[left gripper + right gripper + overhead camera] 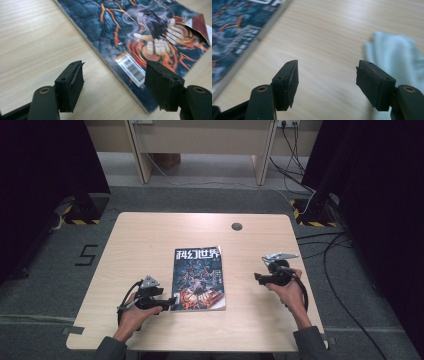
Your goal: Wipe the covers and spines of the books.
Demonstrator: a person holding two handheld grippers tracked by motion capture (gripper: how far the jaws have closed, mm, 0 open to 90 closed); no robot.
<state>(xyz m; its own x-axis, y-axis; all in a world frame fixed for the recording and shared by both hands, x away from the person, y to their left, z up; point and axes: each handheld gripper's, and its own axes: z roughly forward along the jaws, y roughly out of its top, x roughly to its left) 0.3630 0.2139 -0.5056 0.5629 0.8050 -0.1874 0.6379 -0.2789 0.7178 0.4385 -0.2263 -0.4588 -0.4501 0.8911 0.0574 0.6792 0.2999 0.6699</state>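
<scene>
A magazine (198, 279) with a dark, illustrated cover lies flat and closed near the middle of the light wooden worktop (140, 235), its title strip toward the far edge and its spine along the side that faces the left gripper. In the high view the left gripper (170, 301) sits just beside the magazine's near left corner, held in the person's left hand (136, 312), with its jaws pointing toward the spine. The left gripper view shows those jaws standing apart with nothing pressed between them: one pad hangs over bare wood, the other over the cover near the barcode (132, 69), and the magazine's edge (107, 62) runs diagonally through the gap. The far corner of the cover curls up a little in that view.

The right gripper (257, 278) is held in the right hand (287, 292), well apart from the magazine's right edge, with bare worktop between them. In the right gripper view its jaws also stand wide apart and hold nothing; beneath them is plain wood, the magazine (234, 32) crosses the upper left corner, and a pale, blurred patch (394, 57) lies at the right, too soft to identify.

A small round grommet (236, 226) sits in the worktop near its far edge.
</scene>
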